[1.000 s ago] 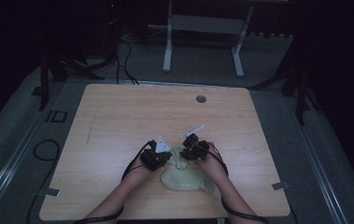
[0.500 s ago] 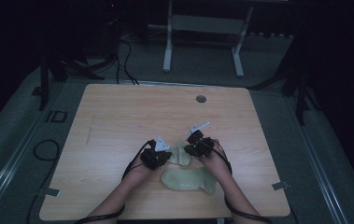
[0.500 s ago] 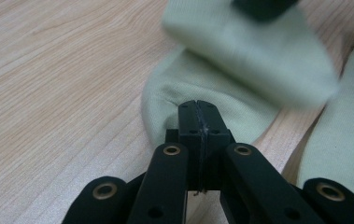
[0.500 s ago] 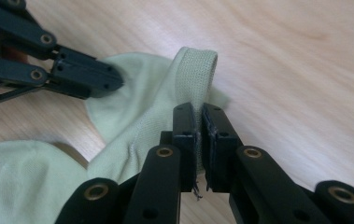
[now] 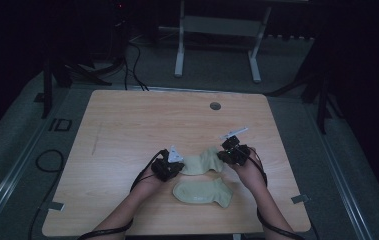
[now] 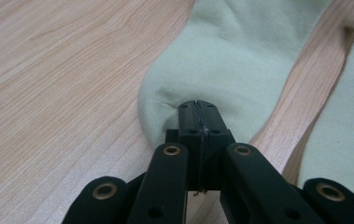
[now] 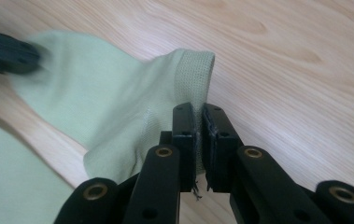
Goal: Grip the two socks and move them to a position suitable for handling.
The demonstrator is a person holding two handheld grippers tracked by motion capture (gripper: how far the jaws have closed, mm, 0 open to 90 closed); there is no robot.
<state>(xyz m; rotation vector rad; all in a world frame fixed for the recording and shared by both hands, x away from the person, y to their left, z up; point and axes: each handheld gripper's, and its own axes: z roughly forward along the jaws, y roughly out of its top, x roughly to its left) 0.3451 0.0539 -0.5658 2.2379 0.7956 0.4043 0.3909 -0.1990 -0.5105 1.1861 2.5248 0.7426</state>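
High view shows us holding one pale green sock [image 5: 200, 162] stretched between both grippers, just beyond the second sock [image 5: 203, 191] lying flat on the desk [image 5: 127, 125]. Our left gripper [image 5: 168, 166] has its jaws clamped on the toe, our right gripper [image 5: 233, 152] pinches the cuff. We should keep it taut and lower it squarely. Half a second ago the held sock overlapped its mate; now they lie apart.
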